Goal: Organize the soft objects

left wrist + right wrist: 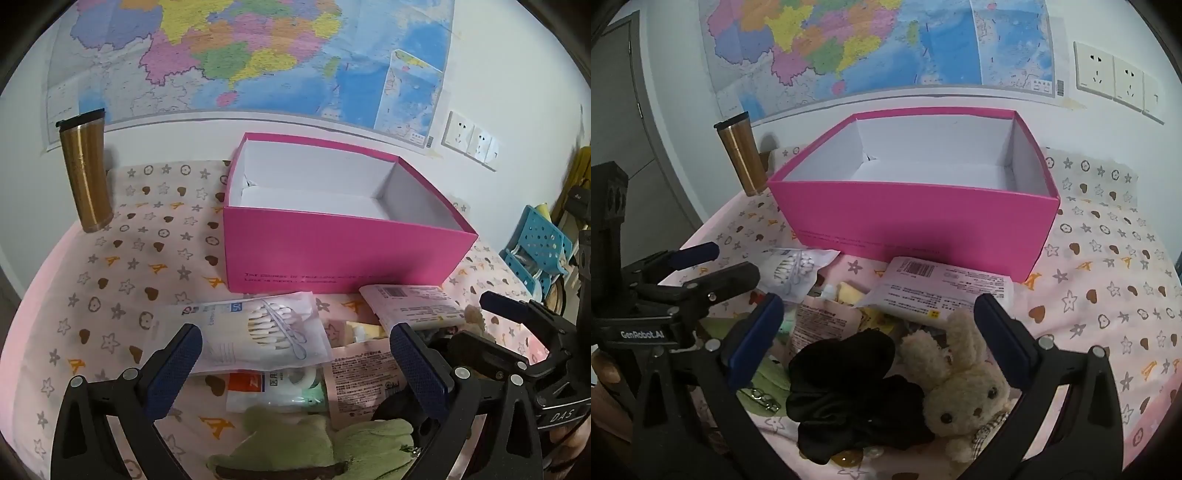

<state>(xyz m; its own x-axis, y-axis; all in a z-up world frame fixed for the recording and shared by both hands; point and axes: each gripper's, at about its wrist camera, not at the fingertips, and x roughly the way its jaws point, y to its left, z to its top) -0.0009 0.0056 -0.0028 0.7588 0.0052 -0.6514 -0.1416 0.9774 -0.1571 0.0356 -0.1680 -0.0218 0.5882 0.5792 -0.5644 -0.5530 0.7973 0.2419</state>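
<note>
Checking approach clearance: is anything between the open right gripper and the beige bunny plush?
Nothing visible. The right gripper is open, with the bunny plush between its fingers, the black scrunchie alongside on its left.

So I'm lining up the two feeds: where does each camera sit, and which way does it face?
Left wrist: rides the open left gripper, facing the open pink cardboard box over a clear bag of cotton swabs; the right gripper intrudes at right.
Right wrist: rides the open right gripper, over a beige plush bunny and black fabric scrunchie; the left gripper shows at left.
Shared: box, gold metal tumbler, wall map.
</note>
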